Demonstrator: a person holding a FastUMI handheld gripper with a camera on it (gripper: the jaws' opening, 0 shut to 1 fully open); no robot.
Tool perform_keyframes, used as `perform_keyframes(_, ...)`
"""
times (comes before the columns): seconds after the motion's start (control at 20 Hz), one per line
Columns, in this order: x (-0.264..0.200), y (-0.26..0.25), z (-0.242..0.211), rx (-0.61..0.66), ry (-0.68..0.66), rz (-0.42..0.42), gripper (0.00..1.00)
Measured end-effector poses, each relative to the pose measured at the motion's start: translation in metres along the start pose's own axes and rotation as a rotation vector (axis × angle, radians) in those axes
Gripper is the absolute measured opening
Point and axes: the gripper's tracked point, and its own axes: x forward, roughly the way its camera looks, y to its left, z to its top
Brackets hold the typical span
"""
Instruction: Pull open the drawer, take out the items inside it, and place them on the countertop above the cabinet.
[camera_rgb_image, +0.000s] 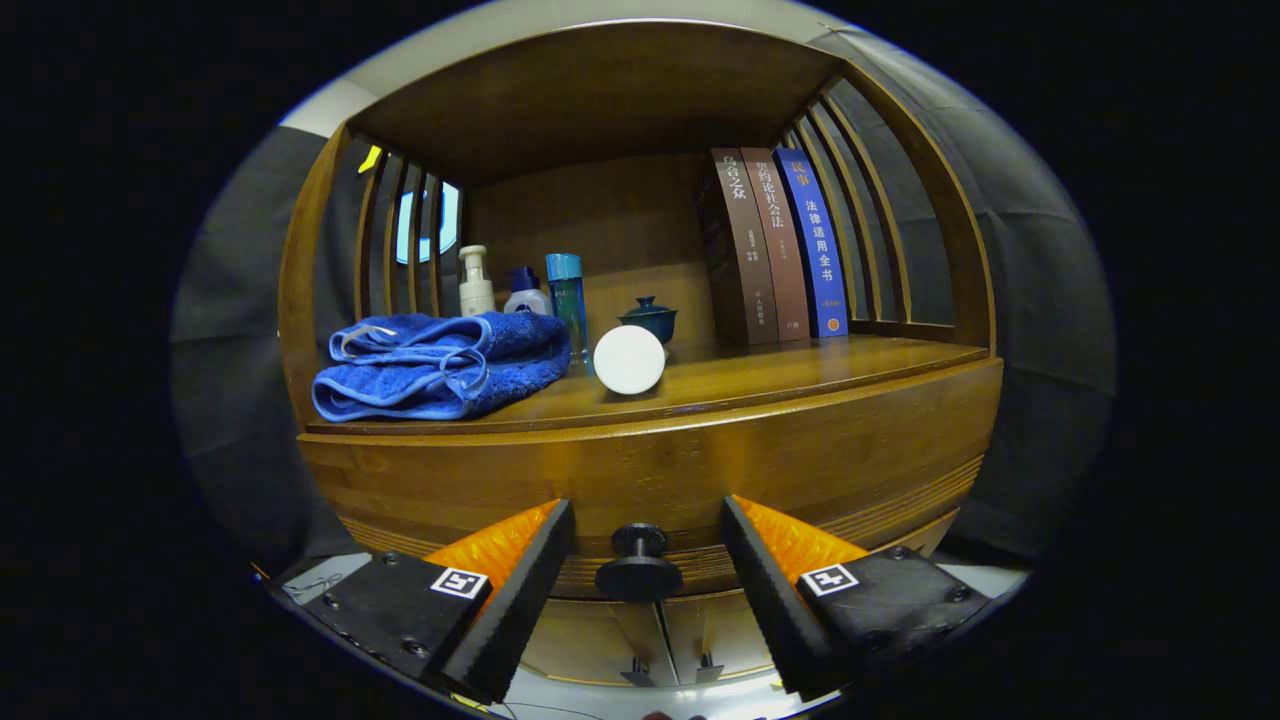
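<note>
A brown wooden cabinet faces me, and its drawer front (650, 470) is closed. The drawer's black round knob (638, 565) sits between my two fingers, level with their tips. My gripper (648, 545) is open, with a wide gap on each side of the knob and neither finger touching it. Above the drawer runs the countertop (800, 372). The drawer's contents are hidden.
On the countertop lie a folded blue towel (440, 365) at the left and a white round object (629, 360) beside it. Behind them stand three bottles (527, 290) and a small dark green lidded cup (648, 318). Three books (780, 245) lean at the right.
</note>
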Motion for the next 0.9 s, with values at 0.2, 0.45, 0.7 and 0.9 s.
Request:
perform_keyframes(0.2, -0.017, -0.01, 0.014, -0.02, -0.012, -0.016, 1.0)
perform_keyframes(0.45, -0.053, -0.005, 0.041, -0.044, -0.029, -0.003, 1.0)
perform_keyframes(0.7, -0.094, 0.016, 0.085, -0.02, -0.064, 0.04, 0.99)
perform_keyframes(0.9, -0.129, 0.023, 0.119, 0.005, -0.072, 0.062, 0.99)
